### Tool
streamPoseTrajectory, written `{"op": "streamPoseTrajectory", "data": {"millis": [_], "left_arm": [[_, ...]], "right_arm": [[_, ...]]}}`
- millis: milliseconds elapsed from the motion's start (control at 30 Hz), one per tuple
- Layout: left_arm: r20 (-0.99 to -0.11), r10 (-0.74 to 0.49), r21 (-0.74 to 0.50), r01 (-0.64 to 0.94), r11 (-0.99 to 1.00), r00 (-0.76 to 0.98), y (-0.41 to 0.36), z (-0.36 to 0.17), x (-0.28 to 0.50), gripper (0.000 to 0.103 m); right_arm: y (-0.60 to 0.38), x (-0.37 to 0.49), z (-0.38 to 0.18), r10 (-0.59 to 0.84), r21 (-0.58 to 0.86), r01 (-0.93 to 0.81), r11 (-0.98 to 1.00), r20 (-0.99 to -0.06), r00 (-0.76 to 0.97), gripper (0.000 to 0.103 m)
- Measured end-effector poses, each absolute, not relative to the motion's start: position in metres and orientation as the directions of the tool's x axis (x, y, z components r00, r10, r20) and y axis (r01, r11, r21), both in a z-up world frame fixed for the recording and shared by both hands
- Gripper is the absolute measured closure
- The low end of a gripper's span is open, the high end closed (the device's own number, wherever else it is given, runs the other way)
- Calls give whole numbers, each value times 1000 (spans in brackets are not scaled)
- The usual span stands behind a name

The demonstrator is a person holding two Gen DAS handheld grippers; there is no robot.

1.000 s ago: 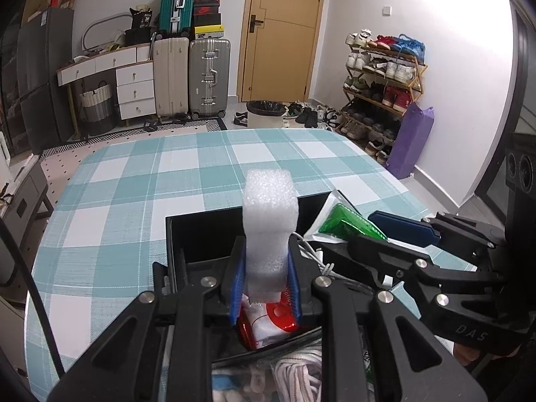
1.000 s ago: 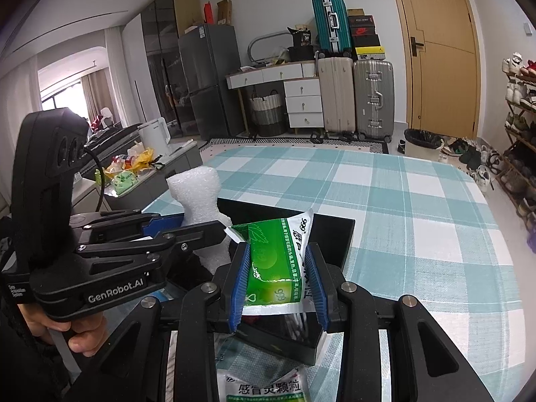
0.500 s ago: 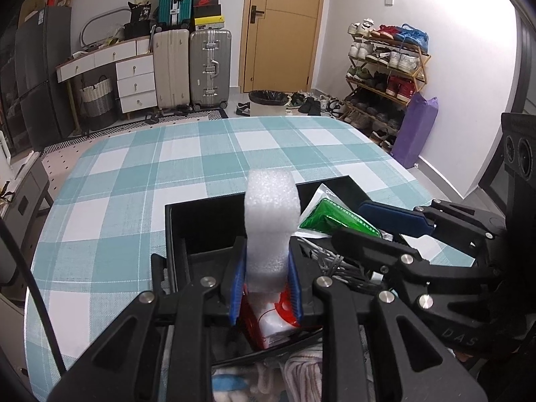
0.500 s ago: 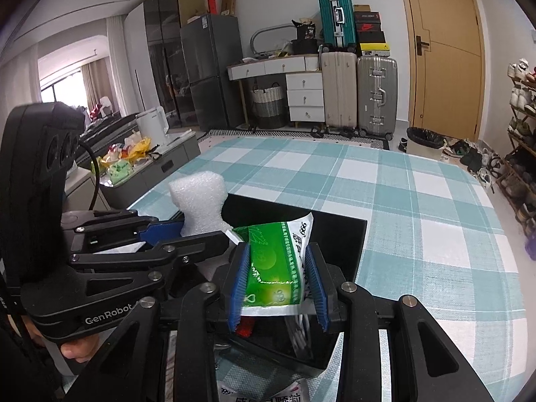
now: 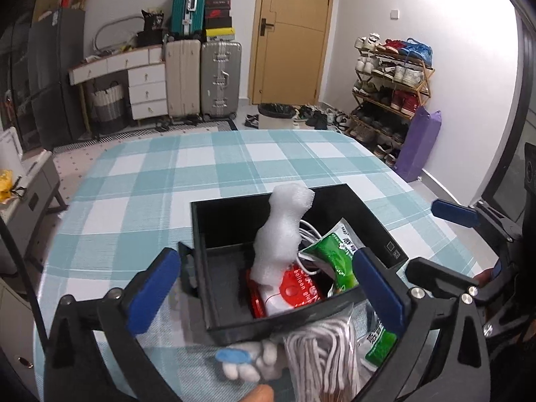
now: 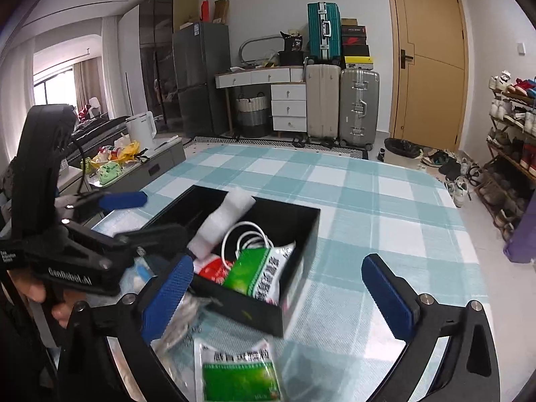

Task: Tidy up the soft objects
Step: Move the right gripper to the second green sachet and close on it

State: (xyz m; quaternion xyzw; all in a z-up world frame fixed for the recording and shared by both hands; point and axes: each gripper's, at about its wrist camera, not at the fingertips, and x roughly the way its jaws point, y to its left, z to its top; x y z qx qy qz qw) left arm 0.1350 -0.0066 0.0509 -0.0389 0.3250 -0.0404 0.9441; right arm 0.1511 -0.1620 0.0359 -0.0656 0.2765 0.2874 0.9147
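Observation:
A black open box (image 5: 375,216) (image 6: 303,224) stands on the checked tablecloth. In it lie a white foam piece (image 5: 284,234) (image 6: 224,224), a green-and-white sachet (image 5: 335,254) (image 6: 261,273), a red-and-white packet (image 5: 291,289) (image 6: 211,268) and a white cable (image 6: 248,234). My left gripper (image 5: 264,291) is open and empty, just behind the box's near wall. My right gripper (image 6: 278,294) is open and empty over the box's near right corner. Each gripper shows in the other's view (image 5: 469,254) (image 6: 110,231).
In front of the box lie a white string bundle (image 5: 321,355), a white item with a blue tag (image 5: 241,361) and another green sachet (image 6: 238,375) (image 5: 378,341). The table (image 6: 385,207) extends far behind the box. Suitcases, drawers and a shoe rack stand beyond.
Both grippers have opened and drawn back. The foam piece and the green sachet have dropped into the box.

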Motion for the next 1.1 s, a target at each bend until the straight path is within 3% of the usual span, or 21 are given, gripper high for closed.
{"op": "streamPoseTrajectory", "data": {"millis": [633, 1100], "left_arm": [[-651, -26, -52, -11, 999, 758, -11, 34, 85, 0], [-683, -43, -22, 39, 999, 729, -29, 18, 73, 0]], "right_arm": [[-174, 130, 5, 464, 21, -611, 791, -671, 578, 1], [-164, 134, -21, 427, 23, -628, 778, -752, 503, 1]]}}
